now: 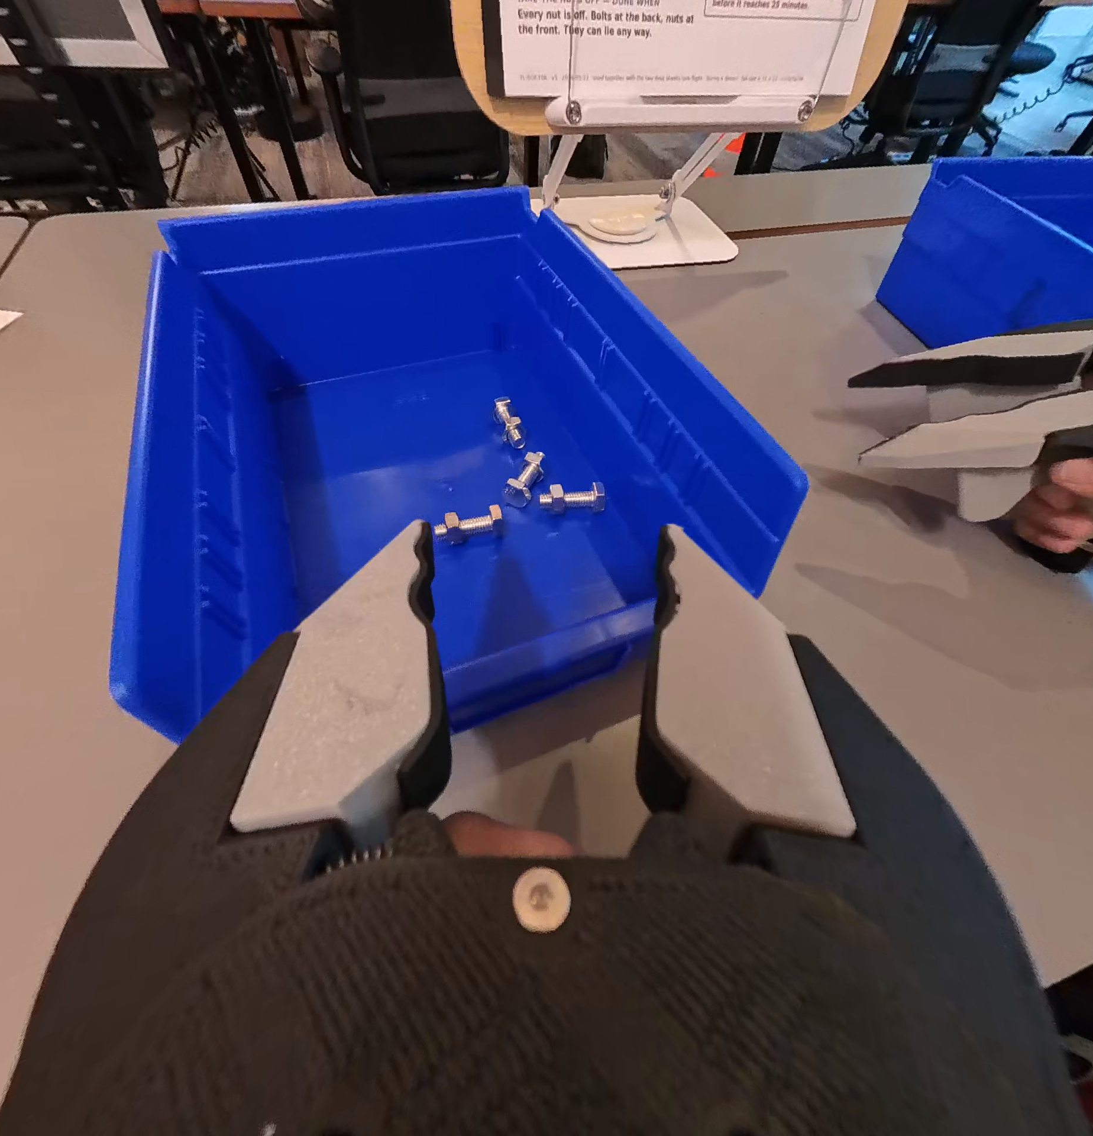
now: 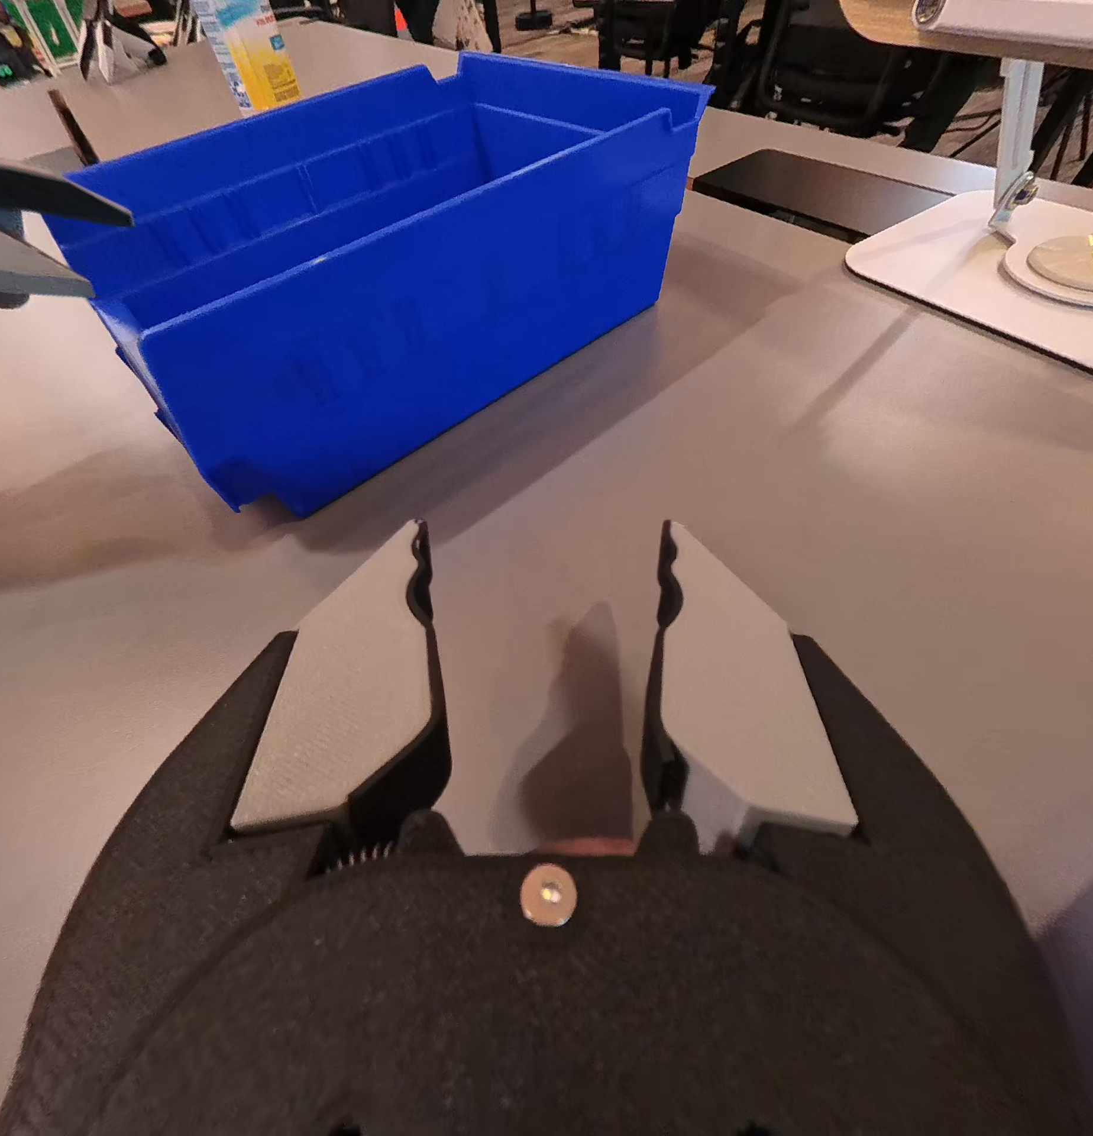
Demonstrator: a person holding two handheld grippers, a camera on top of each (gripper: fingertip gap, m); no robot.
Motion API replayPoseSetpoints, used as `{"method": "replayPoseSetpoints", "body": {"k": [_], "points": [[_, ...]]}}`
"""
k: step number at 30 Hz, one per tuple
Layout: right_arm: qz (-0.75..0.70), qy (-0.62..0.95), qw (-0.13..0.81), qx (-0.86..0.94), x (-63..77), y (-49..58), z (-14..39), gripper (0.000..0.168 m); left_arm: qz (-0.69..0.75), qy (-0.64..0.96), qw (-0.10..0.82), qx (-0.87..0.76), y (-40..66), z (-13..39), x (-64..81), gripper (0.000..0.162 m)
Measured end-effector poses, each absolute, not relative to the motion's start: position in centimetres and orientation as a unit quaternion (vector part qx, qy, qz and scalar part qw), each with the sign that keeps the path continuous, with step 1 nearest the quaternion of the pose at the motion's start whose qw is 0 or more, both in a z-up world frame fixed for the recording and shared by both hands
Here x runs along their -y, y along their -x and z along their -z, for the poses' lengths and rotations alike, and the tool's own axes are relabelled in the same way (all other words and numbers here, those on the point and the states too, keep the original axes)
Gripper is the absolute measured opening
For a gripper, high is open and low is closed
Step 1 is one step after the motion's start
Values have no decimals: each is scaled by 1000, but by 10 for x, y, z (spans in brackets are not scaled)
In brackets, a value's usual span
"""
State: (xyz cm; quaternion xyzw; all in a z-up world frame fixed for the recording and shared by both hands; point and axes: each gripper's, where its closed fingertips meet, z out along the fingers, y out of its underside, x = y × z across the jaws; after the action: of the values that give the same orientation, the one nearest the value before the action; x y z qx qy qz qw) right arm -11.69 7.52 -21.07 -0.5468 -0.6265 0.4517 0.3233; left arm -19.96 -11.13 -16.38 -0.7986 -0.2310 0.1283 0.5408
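While both stand spread and empty, the left hand-held gripper (image 1: 545, 535) hovers over the blue bin (image 1: 175, 492) holding four bolts (image 1: 519, 476), and the right hand-held gripper (image 2: 544, 532) hangs above bare bench (image 2: 839, 492).

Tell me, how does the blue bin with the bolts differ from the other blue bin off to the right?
The near blue bin sits right under the open left gripper and holds four silvery bolts; the second blue bin stands farther right, cut by the picture's edge, its inside hidden. The near bin shows its whole floor; the second shows mostly an outer wall. Both are blue plastic on the grey table.
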Motion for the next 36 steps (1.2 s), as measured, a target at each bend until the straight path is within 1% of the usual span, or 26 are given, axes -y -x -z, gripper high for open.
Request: {"method": "replayPoseSetpoints", "body": {"k": [2, 3, 10, 14, 19, 24, 27, 29, 34, 36], "points": [[-455, 549, 310, 628, -74, 116, 213, 65, -128, 799, 539, 234, 200, 169, 112, 71], [-457, 552, 305, 628, -74, 116, 214, 64, -126, 800, 537, 236, 200, 172, 113, 70], [-458, 558, 298, 625, -75, 116, 215, 64, -115, 806, 528, 241, 199, 187, 114, 70], [-451, 556, 301, 630, -75, 117, 216, 64, -122, 808, 529, 230, 203, 179, 113, 70], [-449, 558, 302, 629, -75, 117, 217, 64, -124, 825, 515, 197, 220, 158, 104, 69], [-449, 558, 303, 629, -75, 117, 216, 64, -118, 860, 461, 181, 245, 163, 90, 65], [-449, 557, 303, 629, -75, 117, 216, 64, -95, 894, 410, 155, 246, 180, 78, 65], [-450, 557, 302, 629, -75, 117, 216, 64, -97, 916, 368, 130, 248, 193, 73, 59], [-454, 558, 298, 627, -75, 116, 216, 64, -96, 955, 274, 58, 255, 214, 70, 52], [-455, 559, 295, 627, -74, 116, 216, 64, -100, 961, 259, -5, 257, 213, 66, 49]]}}
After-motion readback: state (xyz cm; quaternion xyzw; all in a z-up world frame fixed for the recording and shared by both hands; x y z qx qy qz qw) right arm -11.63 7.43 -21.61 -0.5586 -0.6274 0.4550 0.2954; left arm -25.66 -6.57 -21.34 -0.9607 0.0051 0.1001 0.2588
